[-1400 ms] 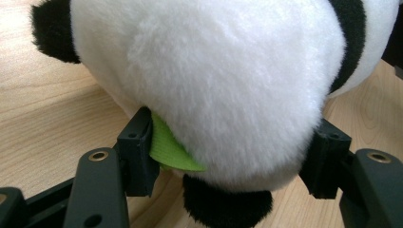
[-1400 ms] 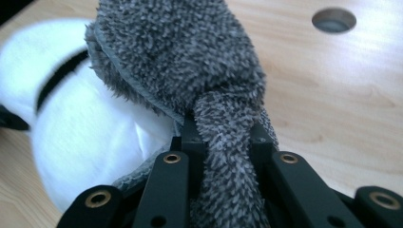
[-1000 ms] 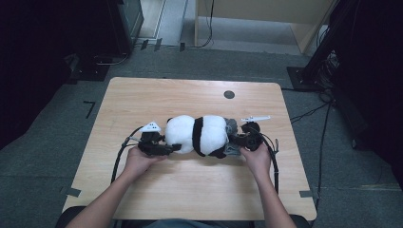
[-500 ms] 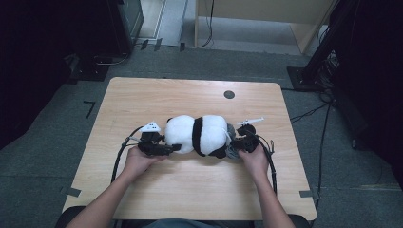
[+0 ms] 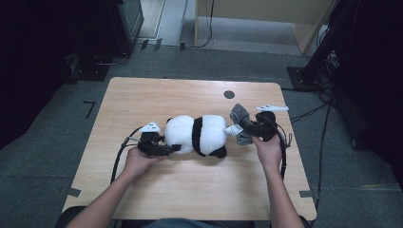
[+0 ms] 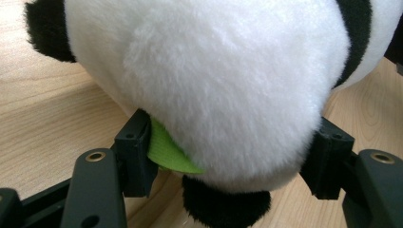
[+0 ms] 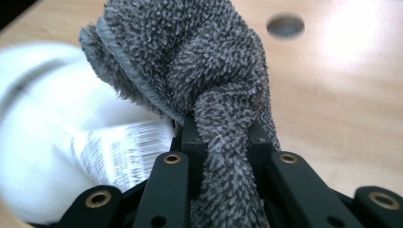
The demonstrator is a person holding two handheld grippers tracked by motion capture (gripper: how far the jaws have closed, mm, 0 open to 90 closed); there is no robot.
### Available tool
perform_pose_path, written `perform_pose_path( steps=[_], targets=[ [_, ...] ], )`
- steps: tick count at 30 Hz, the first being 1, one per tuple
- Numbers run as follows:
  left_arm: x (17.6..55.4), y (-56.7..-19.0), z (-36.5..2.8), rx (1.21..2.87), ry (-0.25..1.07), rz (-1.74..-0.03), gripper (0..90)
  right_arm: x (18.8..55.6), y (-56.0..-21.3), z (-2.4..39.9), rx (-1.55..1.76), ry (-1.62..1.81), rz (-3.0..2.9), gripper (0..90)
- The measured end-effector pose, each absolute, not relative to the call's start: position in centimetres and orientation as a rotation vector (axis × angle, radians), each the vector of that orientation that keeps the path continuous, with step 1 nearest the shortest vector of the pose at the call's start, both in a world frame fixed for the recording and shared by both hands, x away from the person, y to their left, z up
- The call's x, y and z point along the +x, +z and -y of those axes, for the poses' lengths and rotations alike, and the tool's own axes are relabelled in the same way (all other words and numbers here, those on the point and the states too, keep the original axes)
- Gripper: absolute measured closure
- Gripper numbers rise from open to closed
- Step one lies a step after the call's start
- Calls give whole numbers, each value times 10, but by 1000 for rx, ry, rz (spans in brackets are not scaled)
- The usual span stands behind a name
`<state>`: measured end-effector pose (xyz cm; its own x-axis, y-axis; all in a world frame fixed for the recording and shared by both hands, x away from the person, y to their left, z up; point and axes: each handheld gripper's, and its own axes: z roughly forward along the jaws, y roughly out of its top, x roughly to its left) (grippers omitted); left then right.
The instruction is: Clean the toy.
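Nearest us, at about seven o'clock on the bench (image 5: 142, 199), our left gripper (image 5: 164, 148) has its fingers (image 6: 135, 152) partly spread around one end of the panda plush (image 5: 199, 135), pressing into the white fur with a strip of green fabric (image 6: 168, 154) caught against the left-hand finger. We judge this hold is there to pin the toy flat so it does not slide while the other hand works.

The panda lies on its side near the bench's centre, its black band running across the middle and its white sewn-in label (image 7: 126, 152) sticking out at the end towards three o'clock.

Just beyond that end, at roughly three o'clock, our right gripper (image 5: 249, 126) has its fingers (image 7: 190, 137) clamped tight on a bunched grey towel (image 7: 204, 71), which hangs lifted above the wood, close beside the label. Held by a pinched fold like this, the cloth can be carried or wiped along the toy, we think.

Farther off, at one o'clock, a round cable hole (image 5: 229, 94) sits in the benchtop.
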<state>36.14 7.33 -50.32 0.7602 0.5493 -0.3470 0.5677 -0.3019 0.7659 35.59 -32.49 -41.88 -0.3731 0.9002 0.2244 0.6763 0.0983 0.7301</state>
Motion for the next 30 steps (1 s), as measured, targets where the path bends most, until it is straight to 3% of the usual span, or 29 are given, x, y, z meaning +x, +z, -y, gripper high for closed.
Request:
perform_pose_path(
  steps=[13, 30],
  targets=[
    [361, -502, -73, 1958, -26, -847, 328, 379, -354, 245, 1316, 1195, -2251, 772],
    [362, -501, -73, 1963, -16, -840, 328, 402, -372, 121, 1130, 1080, -2534, 764]
  ],
)
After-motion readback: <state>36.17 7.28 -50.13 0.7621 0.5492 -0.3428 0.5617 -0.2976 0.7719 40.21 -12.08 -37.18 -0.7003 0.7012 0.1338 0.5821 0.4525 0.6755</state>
